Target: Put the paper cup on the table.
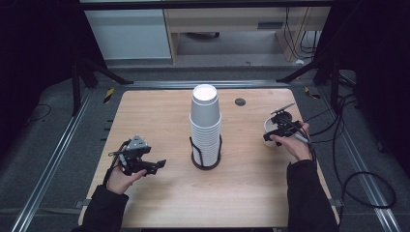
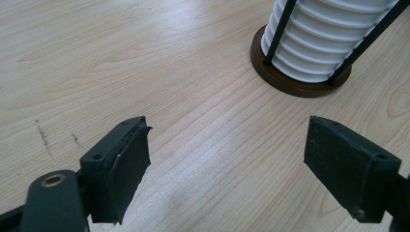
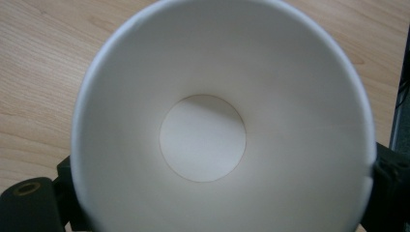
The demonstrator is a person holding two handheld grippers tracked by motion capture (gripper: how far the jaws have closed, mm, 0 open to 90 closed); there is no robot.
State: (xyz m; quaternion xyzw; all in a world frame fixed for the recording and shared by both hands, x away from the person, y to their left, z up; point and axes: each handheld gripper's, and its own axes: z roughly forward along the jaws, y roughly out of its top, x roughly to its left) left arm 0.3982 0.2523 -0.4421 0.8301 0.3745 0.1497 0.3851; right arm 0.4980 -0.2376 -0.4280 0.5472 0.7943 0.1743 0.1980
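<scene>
A tall stack of white paper cups (image 1: 205,121) stands upside down in a black wire holder with a round brown base (image 2: 300,87) at the middle of the wooden table (image 1: 154,111). My left gripper (image 1: 155,165) rests low on the table to the stack's left, open, nothing between its jaws; in the left gripper view (image 2: 227,145) the cup stack (image 2: 329,38) lies ahead to the right. My right gripper (image 1: 278,130) is near the table's right edge, shut on a single white paper cup (image 1: 269,126). That cup's open mouth (image 3: 203,135) faces the camera of the right gripper (image 3: 225,188).
A small black round grommet (image 1: 240,101) sits in the tabletop behind and to the right of the stack. Black cables (image 1: 345,145) trail off the right side onto the grey floor. Metal rails (image 1: 53,159) run along the table's sides.
</scene>
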